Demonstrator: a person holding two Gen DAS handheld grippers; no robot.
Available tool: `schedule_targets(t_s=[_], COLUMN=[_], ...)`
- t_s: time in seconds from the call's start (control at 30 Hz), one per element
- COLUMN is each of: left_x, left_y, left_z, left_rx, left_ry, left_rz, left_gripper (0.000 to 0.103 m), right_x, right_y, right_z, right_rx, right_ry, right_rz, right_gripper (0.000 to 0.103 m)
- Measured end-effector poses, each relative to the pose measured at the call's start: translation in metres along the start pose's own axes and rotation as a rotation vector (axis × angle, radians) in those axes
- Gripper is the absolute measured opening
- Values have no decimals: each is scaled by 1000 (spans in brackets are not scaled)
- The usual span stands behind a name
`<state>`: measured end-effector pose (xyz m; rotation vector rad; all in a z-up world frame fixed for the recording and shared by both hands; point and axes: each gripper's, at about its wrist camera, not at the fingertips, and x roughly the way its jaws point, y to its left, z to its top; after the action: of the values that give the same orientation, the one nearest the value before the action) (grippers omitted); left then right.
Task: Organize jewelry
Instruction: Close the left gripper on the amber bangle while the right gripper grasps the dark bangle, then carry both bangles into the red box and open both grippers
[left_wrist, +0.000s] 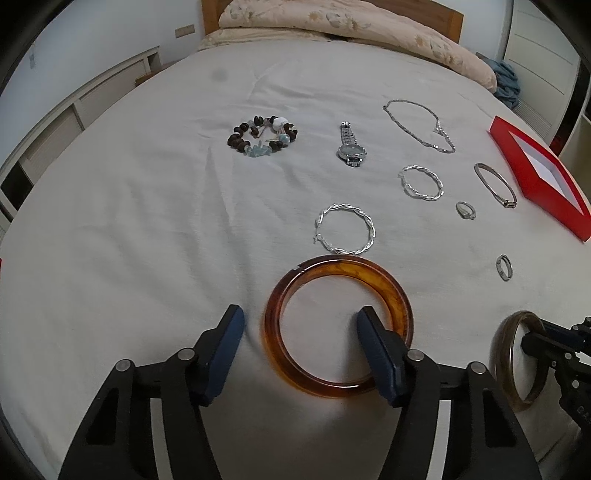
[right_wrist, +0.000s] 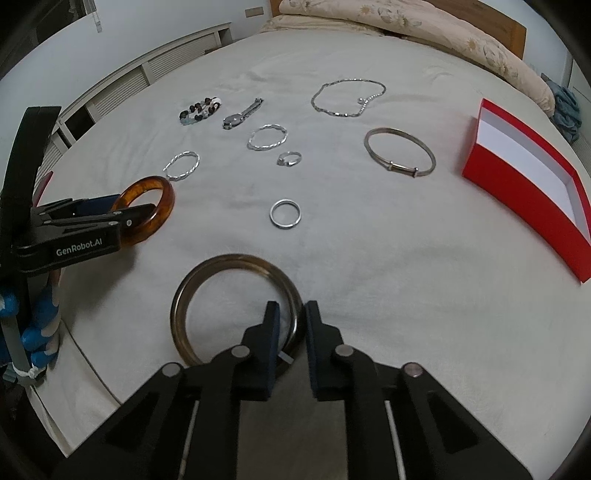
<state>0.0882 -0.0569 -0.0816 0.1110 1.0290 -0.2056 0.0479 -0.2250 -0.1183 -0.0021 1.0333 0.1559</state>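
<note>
Bed (left_wrist: 147, 184), grey cover, serves as sorting surface; jewelry is laid out singly and apart, so each piece can be taken alone. Red box (right_wrist: 524, 206), open and empty, sits at the right, likely the destination. Left claw (left_wrist: 301, 332): fingers apart, straddling the near-left rim of the amber bangle (left_wrist: 338, 325), one finger inside the ring, one outside, seemingly set to pinch the band. Right claw (right_wrist: 290, 325): fingers nearly together on the rim of the dark bangle (right_wrist: 236, 306), apparently clamping it. Unhandled further out: two twisted hoops, two rings, thin bracelet, watch (left_wrist: 350, 147), chain (left_wrist: 417, 123), bead bracelet (left_wrist: 262, 138).
</note>
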Motion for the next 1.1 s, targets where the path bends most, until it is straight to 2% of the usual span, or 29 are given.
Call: schedule_targets(t_s=[0.07, 0.17, 0.23, 0.3, 0.53, 0.83, 0.97, 1.1], left_x=[-1, -3, -4, -6, -18, -55, -77, -86], left_y=[-2, -5, -6, -6, -9, -14, -25, -48], left_z=[0, 0, 0, 1, -2, -3, 9, 28], left_rx=[4, 11, 7, -6, -3, 3, 16, 32], left_ry=[2, 4, 10, 16, 14, -36, -78, -99], left_rz=[-5, -13, -29, -46, -47, -43, -59, -93], left_gripper=[54, 36, 16, 11, 10, 10, 10, 10], right_x=[-1, -2, -4, -6, -24, -58, -80, -103], right_y=[1, 2, 2, 2, 7, 2, -9, -37], right_z=[0, 1, 1, 2, -1, -5, -3, 0], right_rx=[-2, 3, 9, 16, 7, 27, 50, 88], right_ry=[1, 0, -1, -4, -28, -87, -133, -177], right_rz=[-2, -3, -4, -4, -25, -44, -59, -89], right_gripper=[10, 10, 9, 9, 9, 9, 9, 9])
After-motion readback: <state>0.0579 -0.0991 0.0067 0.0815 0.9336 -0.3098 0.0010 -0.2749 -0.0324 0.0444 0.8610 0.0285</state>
